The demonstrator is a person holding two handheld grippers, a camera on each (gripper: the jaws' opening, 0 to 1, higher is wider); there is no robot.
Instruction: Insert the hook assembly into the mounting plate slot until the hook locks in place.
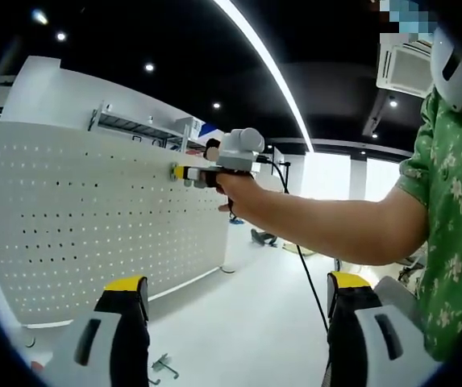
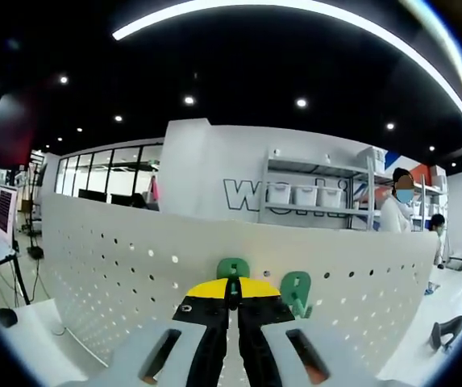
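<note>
honestly the right gripper (image 2: pixel 232 305), pinching a thin dark hook (image 2: pixel 232 292) right against the white pegboard (image 2: pixel 118 266), could miss the hole if it tilts; left gripper (image 1: pixel 235 294) hangs spread.

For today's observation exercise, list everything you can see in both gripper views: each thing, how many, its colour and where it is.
pegboard: one, white, standing on the table
table: one, white, under the pegboard
hooks: two, green, at the pegboard's top edge beside the right gripper's tips
metal bracket: one, grey, on the table near the left gripper
shelf: one, white, behind the pegboard
left gripper: open
right gripper: shut at the pegboard
person's arm: holding the right gripper
</note>
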